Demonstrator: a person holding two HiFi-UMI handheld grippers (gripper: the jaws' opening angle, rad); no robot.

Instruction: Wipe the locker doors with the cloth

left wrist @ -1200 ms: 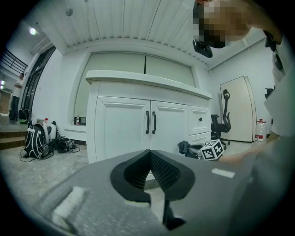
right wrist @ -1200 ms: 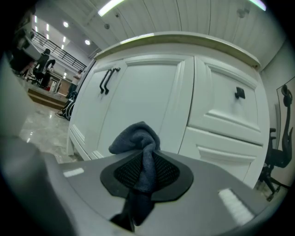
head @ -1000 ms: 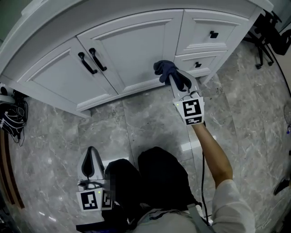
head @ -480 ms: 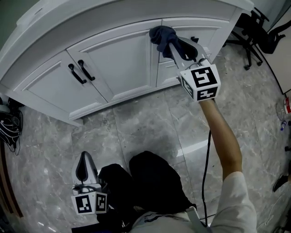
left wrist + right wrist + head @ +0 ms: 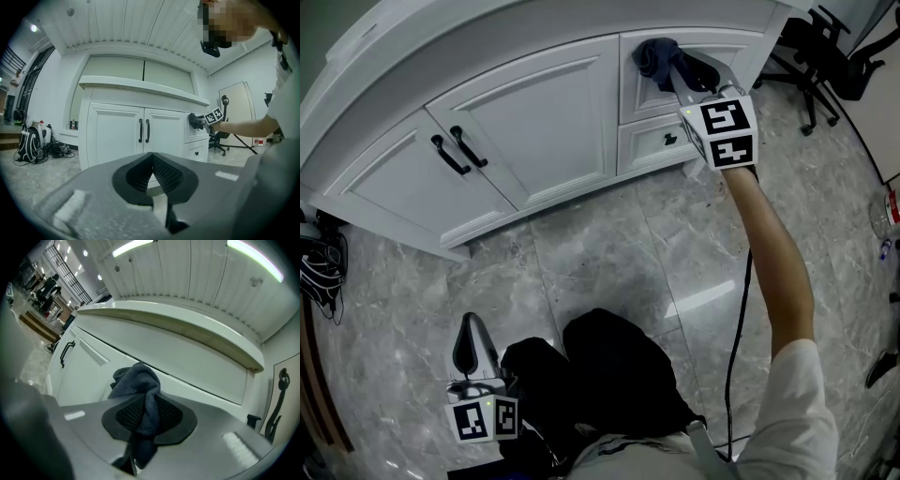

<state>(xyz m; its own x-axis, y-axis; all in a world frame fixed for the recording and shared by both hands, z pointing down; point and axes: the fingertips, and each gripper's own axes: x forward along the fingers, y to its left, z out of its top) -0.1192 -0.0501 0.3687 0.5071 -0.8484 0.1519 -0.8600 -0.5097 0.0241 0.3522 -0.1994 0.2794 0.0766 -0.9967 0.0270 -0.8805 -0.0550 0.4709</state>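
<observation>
Closest in, beside the person's dark trouser legs (image 5: 619,370), the left gripper (image 5: 470,337) hangs low over the grey marbled floor (image 5: 600,244). Its jaws are pressed together with nothing between them, and it plays no part in the wiping. Across the floor stands the white cabinet, with its two locker doors (image 5: 534,117) and their paired black handles (image 5: 459,148) to the left. The right gripper (image 5: 675,67) is held out at arm's length against the upper drawer front (image 5: 639,94), to the right of the doors. Its jaws are partly closed and pinch a bunched dark blue-grey cloth (image 5: 138,380), whose wad bulges past the jaw tips just under the countertop edge (image 5: 187,329). The cloth looks to be against the drawer face, though actual contact cannot be confirmed. The main risk is probably the grip: only a fold of the cloth is clamped, so a firm drag across the paint could pull it loose. The wad could also shift aside and let the hard jaw tips scrape the white finish. The lower drawer's knob (image 5: 671,139) and the door handles could snag the cloth on a sideways stroke. The cable (image 5: 736,328) trailing along the right arm might catch as the reach widens. The doors themselves appear still to need wiping.
</observation>
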